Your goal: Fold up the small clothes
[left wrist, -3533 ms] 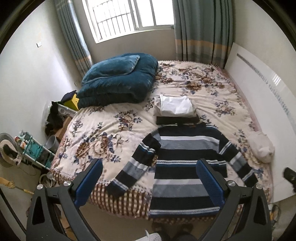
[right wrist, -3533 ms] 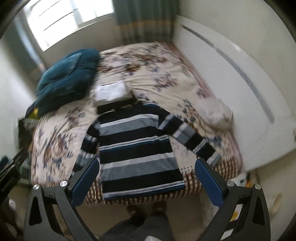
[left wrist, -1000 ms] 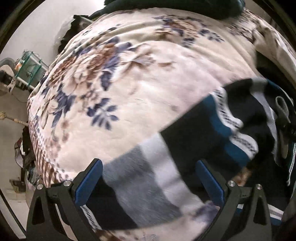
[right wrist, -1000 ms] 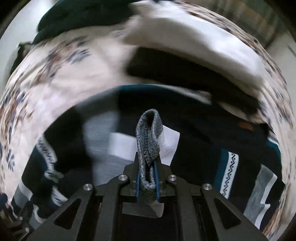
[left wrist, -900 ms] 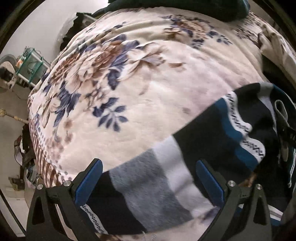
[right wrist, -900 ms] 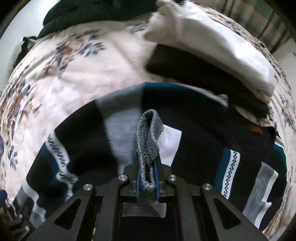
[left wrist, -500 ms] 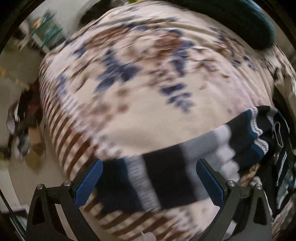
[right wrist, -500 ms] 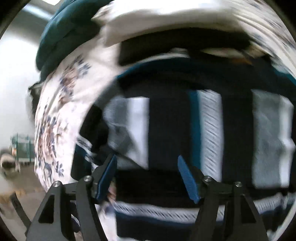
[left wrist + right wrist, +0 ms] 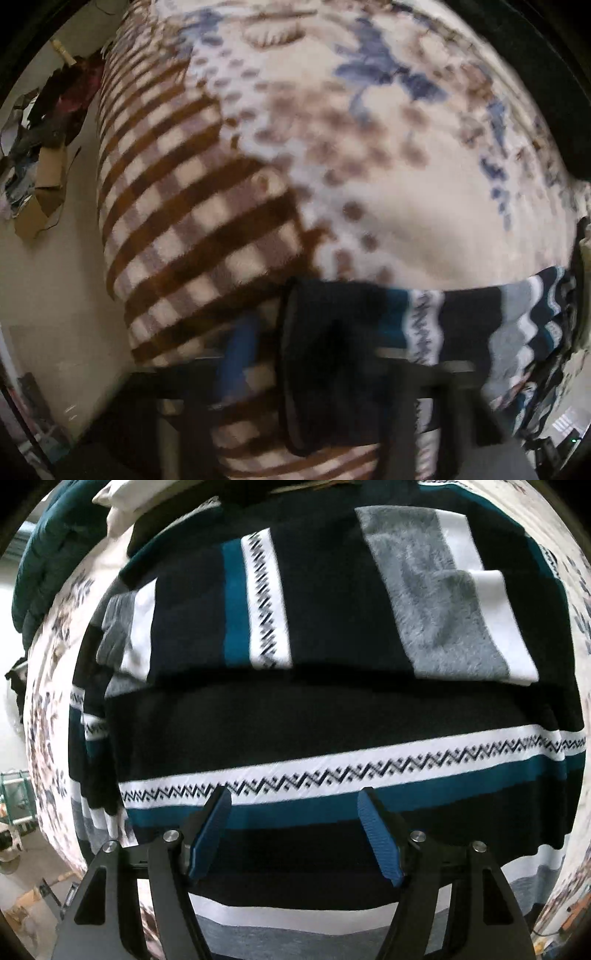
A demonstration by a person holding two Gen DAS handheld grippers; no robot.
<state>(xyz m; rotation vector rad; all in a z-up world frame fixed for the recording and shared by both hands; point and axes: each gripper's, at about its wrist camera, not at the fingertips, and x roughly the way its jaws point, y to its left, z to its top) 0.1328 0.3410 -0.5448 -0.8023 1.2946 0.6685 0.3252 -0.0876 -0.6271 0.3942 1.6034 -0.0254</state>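
The striped sweater (image 9: 332, 709) is lying spread on the floral blanket (image 9: 424, 206) of the bed, close to the bed's near edge, its hem toward the checked border of the blanket. One sleeve (image 9: 443, 602) is already lying folded across the chest, its grey and white bands running crosswise over the body stripes. The other sleeve (image 9: 480, 321) is stretching out over the blanket toward the bed's near corner, where the checked border drops to the floor.

The step in hand seems to be the second sleeve fold. The left gripper (image 9: 343, 373) is badly blurred in its own view, but its jaws have just been closing and now appear to be pinching the dark cuff (image 9: 325, 362) at the end of that outstretched sleeve. The right gripper (image 9: 295, 834) is hanging over the sweater's body with its blue pads (image 9: 380, 838) well apart and nothing between them; its jaws have just been opening.

The next move probably calls for lifting the cuff clear of the blanket and carrying it across the body, laying this sleeve over the folded one. The free right gripper could be pressing the shoulder or body down, so the knit is not dragging sideways.
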